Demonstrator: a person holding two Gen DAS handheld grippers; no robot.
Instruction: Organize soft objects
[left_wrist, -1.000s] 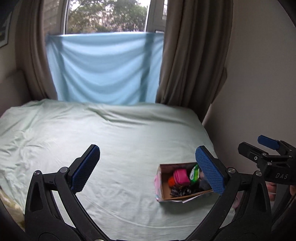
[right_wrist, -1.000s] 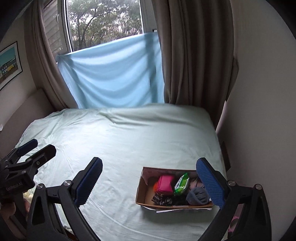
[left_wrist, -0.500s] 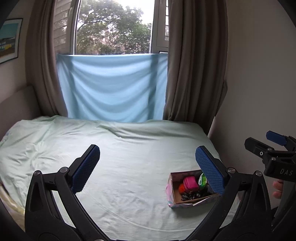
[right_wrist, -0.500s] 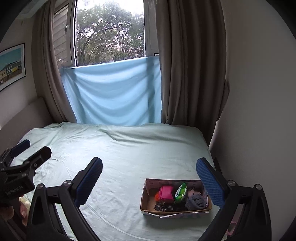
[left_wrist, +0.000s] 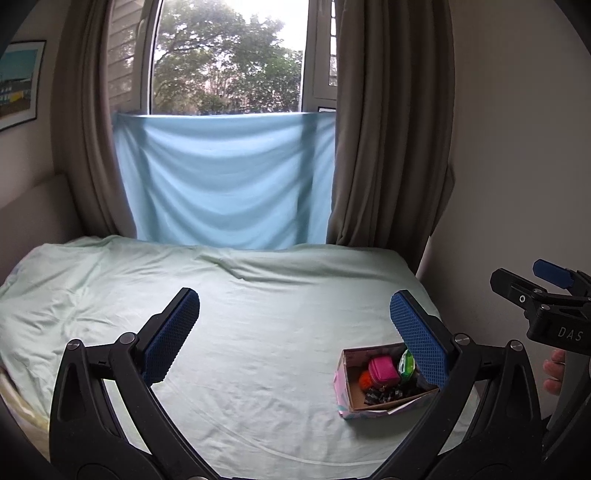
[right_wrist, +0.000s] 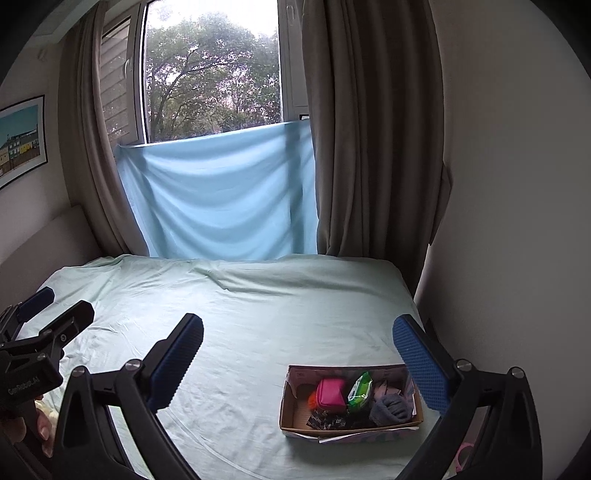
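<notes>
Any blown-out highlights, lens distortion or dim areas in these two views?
Left wrist: sky through window blown out, curtains bowed by fisheye, corners vignetted. Right wrist: same bright window; box contents dim but readable.

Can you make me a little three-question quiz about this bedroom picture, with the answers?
1. True or false: the cardboard box sits on the bed.
2. What colour is the pouch in the box: A pink, B yellow, C white?
3. Fill in: both the left hand-held gripper and the right hand-held gripper are ____ and hold nothing.

Key: 1 true; 2 A; 3 open.
</notes>
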